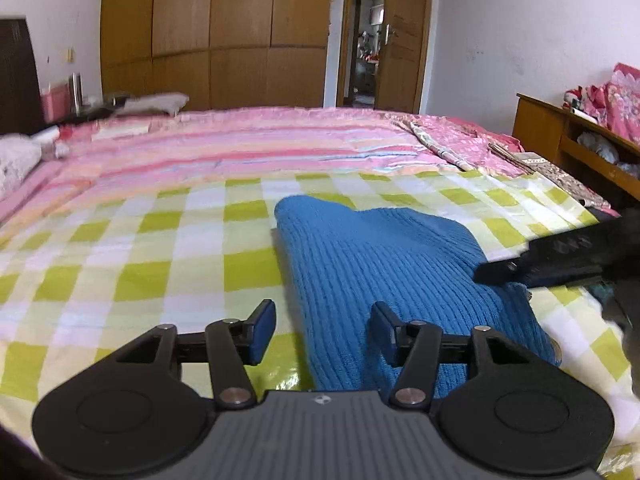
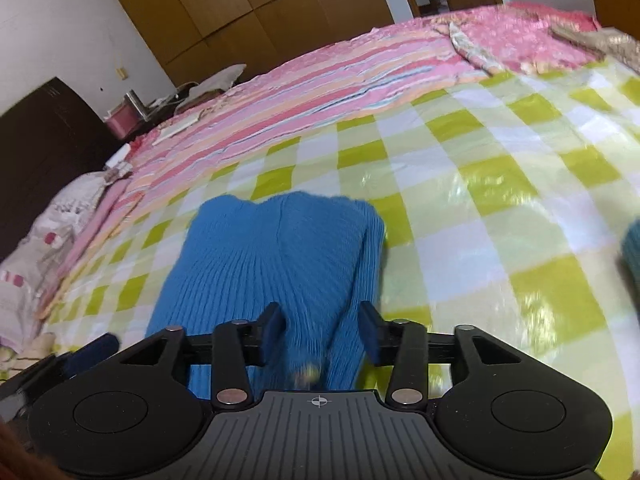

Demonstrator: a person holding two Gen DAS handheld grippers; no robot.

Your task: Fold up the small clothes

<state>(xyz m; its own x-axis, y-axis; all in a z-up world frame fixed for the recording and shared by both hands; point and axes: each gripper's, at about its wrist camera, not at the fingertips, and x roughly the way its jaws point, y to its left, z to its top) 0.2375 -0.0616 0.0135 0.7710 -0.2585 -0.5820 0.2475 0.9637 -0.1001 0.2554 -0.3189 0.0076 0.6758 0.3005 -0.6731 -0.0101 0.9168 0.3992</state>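
A blue ribbed knit garment (image 1: 384, 264) lies folded on the green-and-white checked cloth (image 1: 132, 264) on the bed. My left gripper (image 1: 324, 332) is open just above the garment's near left edge, with nothing between its pads. My right gripper (image 2: 322, 334) is open over the garment (image 2: 276, 256) at its near end, with knit fabric lying between the spread fingers. The right gripper also shows in the left wrist view (image 1: 560, 258) at the garment's right edge.
A pink striped sheet (image 1: 248, 148) covers the far half of the bed. A pillow (image 2: 44, 236) lies at the left end. A wooden shelf (image 1: 576, 140) stands to the right. Wardrobes (image 1: 216, 32) and an open door are beyond. Another bluish item (image 2: 632, 252) shows at the right edge.
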